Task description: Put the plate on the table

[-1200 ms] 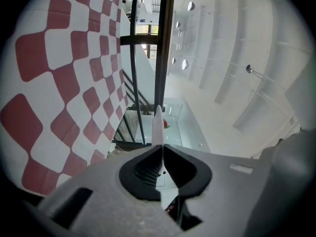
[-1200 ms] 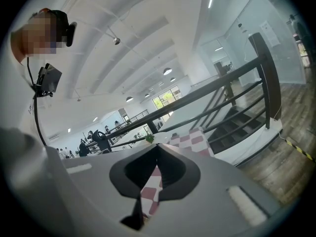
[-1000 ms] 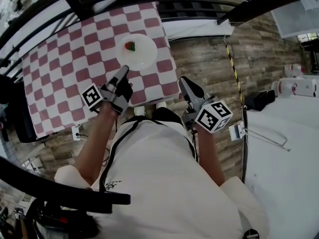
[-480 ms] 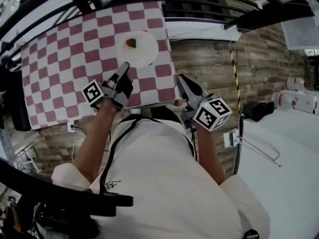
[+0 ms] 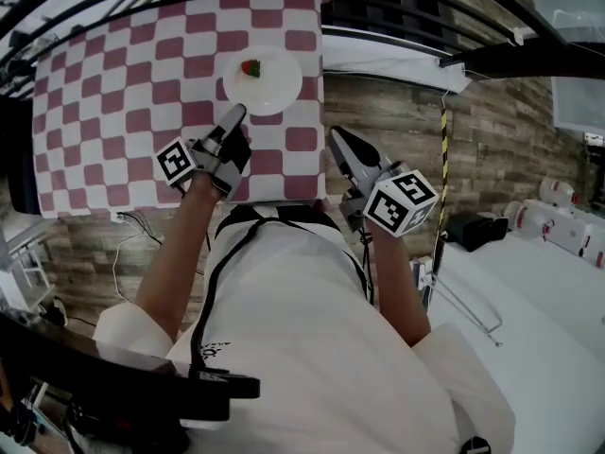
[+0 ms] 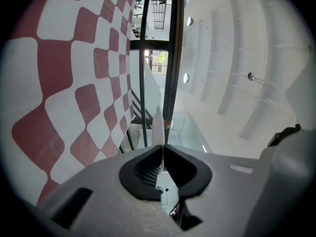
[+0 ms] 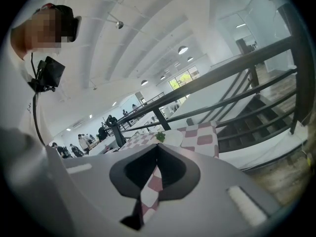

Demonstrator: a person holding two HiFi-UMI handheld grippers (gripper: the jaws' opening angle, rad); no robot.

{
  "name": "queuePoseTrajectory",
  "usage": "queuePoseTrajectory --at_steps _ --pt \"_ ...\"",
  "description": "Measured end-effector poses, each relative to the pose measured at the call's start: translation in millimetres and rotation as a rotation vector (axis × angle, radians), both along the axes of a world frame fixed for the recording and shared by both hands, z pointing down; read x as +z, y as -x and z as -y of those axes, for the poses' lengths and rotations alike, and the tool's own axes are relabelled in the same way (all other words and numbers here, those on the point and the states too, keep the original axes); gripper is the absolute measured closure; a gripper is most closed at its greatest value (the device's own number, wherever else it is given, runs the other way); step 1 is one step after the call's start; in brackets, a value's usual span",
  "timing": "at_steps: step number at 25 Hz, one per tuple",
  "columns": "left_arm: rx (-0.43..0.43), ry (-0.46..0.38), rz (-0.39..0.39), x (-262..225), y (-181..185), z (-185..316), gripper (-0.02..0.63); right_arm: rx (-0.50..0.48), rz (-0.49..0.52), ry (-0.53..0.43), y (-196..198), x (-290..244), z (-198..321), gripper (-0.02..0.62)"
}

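A white plate (image 5: 269, 83) with a strawberry (image 5: 250, 67) on it is over the far right part of the red-and-white checked table (image 5: 104, 102). My left gripper (image 5: 236, 112) is shut on the plate's near rim. In the left gripper view the plate (image 6: 157, 125) shows edge-on straight out from the shut jaws, apart from the checked cloth (image 6: 74, 83). My right gripper (image 5: 334, 136) is shut and empty, beside the table's near right corner. In the right gripper view the plate (image 7: 173, 137) and the cloth (image 7: 202, 135) lie beyond the right gripper (image 7: 158, 145).
Black railings (image 5: 529, 55) and stairs (image 5: 378, 8) run behind the table. A wooden floor (image 5: 397, 130) with a yellow-black strip (image 5: 444, 149) lies to the right, and a white-covered surface (image 5: 539, 348) at lower right. Cables (image 5: 132, 244) trail under the table's near edge.
Both grippers have moved on toward the table, and the plate has gone along with the left one. The right gripper now stands closer to the table's right edge.
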State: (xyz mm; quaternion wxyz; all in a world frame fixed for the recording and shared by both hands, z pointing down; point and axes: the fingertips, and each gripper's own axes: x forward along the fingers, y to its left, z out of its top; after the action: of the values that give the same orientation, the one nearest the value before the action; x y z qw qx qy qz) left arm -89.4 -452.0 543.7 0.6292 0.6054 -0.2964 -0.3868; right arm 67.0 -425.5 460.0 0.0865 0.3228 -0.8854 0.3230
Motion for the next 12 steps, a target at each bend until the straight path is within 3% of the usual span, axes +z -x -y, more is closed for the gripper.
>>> queuePoseTrajectory --at_steps 12 --pt "-0.040 0.019 0.023 53 -9 34 0.586 -0.086 -0.029 0.053 -4 31 30 0.588"
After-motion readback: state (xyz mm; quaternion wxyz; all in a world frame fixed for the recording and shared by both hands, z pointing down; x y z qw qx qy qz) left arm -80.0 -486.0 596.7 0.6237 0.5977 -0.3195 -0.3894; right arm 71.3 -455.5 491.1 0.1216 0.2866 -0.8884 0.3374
